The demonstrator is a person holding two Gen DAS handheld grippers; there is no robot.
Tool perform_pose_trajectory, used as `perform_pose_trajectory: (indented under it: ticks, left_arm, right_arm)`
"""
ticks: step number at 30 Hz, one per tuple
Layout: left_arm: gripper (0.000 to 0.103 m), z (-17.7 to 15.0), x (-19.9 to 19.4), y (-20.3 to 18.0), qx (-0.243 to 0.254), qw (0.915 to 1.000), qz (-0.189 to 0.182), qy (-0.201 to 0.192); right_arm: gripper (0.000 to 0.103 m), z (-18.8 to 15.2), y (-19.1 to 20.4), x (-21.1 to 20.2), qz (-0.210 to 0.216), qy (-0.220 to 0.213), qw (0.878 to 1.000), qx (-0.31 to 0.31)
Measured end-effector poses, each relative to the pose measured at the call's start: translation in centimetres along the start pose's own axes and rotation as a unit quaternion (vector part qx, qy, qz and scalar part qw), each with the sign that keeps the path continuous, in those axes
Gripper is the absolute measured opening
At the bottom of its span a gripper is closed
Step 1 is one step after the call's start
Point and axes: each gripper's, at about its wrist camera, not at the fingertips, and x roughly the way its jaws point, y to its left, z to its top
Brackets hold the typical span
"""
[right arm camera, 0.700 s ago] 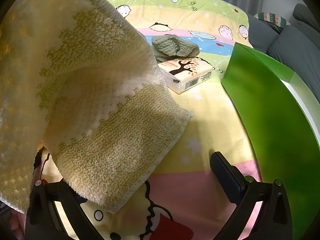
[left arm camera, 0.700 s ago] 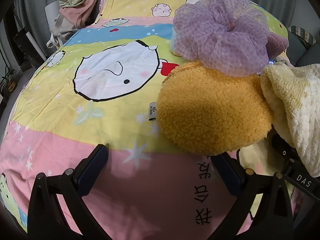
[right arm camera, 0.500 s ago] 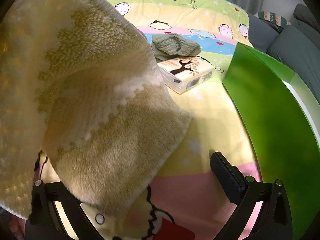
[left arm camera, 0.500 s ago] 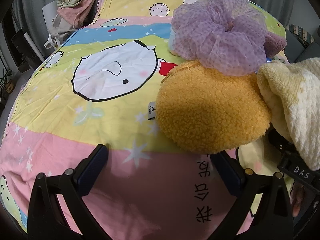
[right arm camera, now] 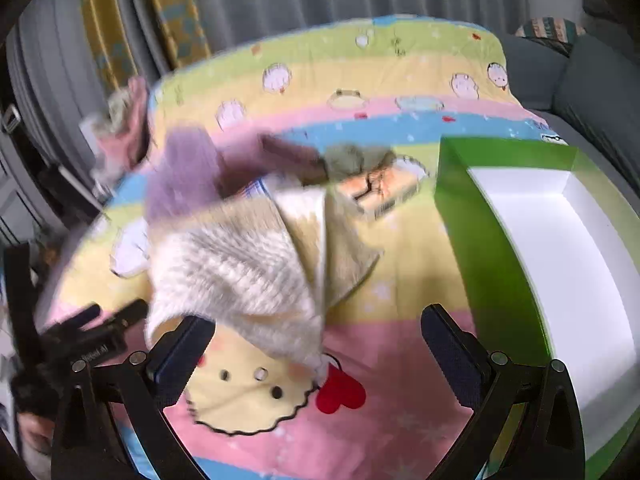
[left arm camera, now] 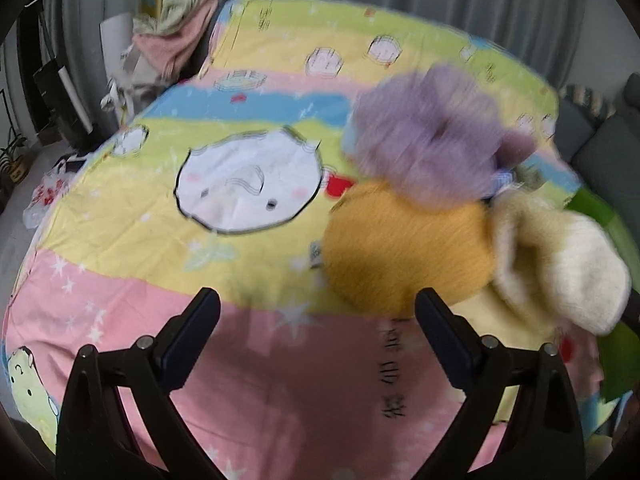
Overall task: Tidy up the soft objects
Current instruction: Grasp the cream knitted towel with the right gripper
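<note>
On the cartoon-print bed sheet (left arm camera: 120, 272) a purple mesh pouf (left arm camera: 428, 144) rests against an orange fuzzy cushion (left arm camera: 404, 248). A cream towel (left arm camera: 560, 264) is heaped just right of the cushion. My left gripper (left arm camera: 316, 304) is open over bare sheet, left of and in front of the cushion, holding nothing. In the right wrist view the cream towel (right arm camera: 248, 264) lies crumpled ahead, its near edge at the left fingertip. My right gripper (right arm camera: 318, 320) stands open, its pads not pressing on the towel. Both views are motion-blurred.
A green box with a white inside (right arm camera: 560, 240) lies open at the right. A tissue pack (right arm camera: 380, 196) and a grey-green cloth (right arm camera: 352, 160) lie behind the towel. Clothes (left arm camera: 176, 36) pile up off the bed's far left corner. A grey sofa (right arm camera: 592, 92) borders the right.
The towel, which hung close before the right camera, now sits lower and farther ahead. Both grippers have drawn back from the objects. The box's white inside has come into view.
</note>
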Motion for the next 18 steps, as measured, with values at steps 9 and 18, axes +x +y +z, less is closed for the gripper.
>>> perform_pose_trajectory:
  ticks: [9, 18]
  left_arm:
    - [0.087, 1.7, -4.8, -2.5, 0.006, 0.9859, -0.158, -0.055]
    - [0.036, 1.7, -0.8, -7.0, -0.011, 0.9814, -0.191, 0.014]
  right_arm:
    - [0.103, 4.8, -0.3, -1.5, 0.087, -0.012, 0.996, 0.031]
    - [0.102, 6.3, -1.7, 6.7, 0.092, 0.066, 0.992, 0.05]
